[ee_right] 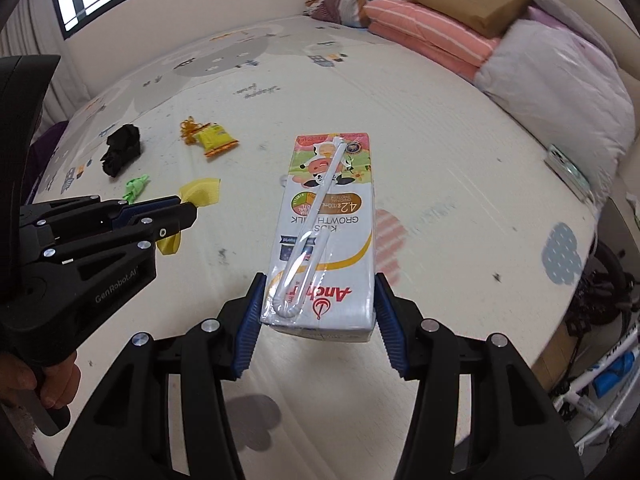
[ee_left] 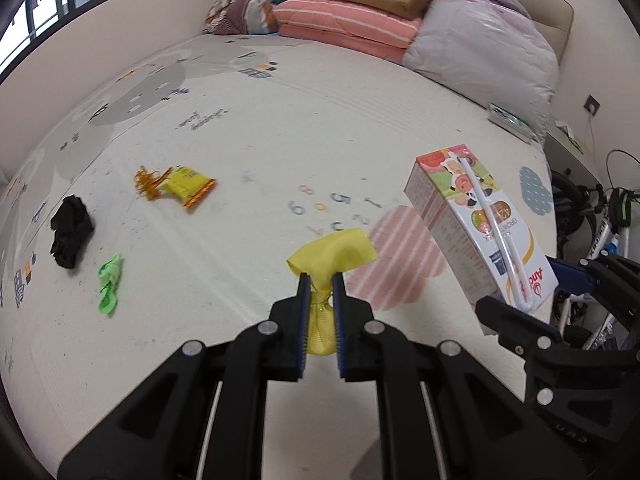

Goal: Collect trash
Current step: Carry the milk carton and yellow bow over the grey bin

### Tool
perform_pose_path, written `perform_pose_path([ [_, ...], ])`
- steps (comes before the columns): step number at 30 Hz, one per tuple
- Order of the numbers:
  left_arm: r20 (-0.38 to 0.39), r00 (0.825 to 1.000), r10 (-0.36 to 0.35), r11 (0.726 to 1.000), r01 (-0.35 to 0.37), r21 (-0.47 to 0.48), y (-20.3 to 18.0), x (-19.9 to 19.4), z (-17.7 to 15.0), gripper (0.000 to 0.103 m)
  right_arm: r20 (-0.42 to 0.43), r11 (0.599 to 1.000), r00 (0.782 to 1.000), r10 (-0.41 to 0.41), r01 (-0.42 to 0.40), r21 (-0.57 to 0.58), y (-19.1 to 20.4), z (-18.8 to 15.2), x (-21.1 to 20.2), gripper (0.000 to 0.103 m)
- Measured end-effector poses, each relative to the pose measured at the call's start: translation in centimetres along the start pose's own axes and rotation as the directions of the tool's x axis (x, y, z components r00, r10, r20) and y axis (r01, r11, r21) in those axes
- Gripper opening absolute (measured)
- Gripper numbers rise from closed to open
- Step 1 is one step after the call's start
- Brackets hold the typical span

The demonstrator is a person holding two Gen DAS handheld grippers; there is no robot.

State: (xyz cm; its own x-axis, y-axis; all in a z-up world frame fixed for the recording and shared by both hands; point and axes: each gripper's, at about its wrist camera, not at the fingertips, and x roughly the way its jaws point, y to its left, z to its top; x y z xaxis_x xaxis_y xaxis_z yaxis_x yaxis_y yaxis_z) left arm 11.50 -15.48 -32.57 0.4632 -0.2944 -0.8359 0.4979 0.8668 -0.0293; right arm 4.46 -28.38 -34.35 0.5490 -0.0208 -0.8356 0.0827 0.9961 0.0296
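Observation:
My left gripper [ee_left: 320,280] is shut on a yellow ribbon scrap [ee_left: 332,256] and holds it above the mat; it also shows in the right wrist view [ee_right: 188,208] with the scrap [ee_right: 202,192]. My right gripper [ee_right: 318,292] is shut on a milk carton [ee_right: 326,232] with a straw, held above the mat; the carton also shows in the left wrist view [ee_left: 476,232]. On the mat lie a yellow snack wrapper [ee_left: 186,184], a black crumpled scrap [ee_left: 70,230] and a green wrapper [ee_left: 109,284].
The white patterned play mat [ee_left: 240,128] covers the floor. Folded blankets and pillows [ee_left: 360,16] are piled at the back. A plastic-bagged quilt [ee_right: 560,80] sits at right. A bicycle [ee_left: 600,240] stands past the mat's right edge.

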Motion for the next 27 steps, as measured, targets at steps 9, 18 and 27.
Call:
perform_pose_path([
  [9,-0.053,0.981,-0.186,0.967,0.192,0.167,-17.9,0.2,-1.2,0.012,-0.07,0.957,0.979,-0.19,0.2,0.209,-15.8,-11.0,-7.3,0.051],
  [18,-0.153,0.95,-0.273,0.903,0.308,0.299,-31.2,2.2,-5.0,0.012,-0.151,0.873,0.953,-0.263,0.302,0.384,-25.9,-20.7,-9.7,0.051],
  [27,-0.203,0.94,-0.274,0.872,0.331,0.359,-36.8,3.2,-7.2,0.012,-0.14,0.858,0.962,-0.233,0.271,0.436,-29.3,-23.9,-9.1,0.06],
])
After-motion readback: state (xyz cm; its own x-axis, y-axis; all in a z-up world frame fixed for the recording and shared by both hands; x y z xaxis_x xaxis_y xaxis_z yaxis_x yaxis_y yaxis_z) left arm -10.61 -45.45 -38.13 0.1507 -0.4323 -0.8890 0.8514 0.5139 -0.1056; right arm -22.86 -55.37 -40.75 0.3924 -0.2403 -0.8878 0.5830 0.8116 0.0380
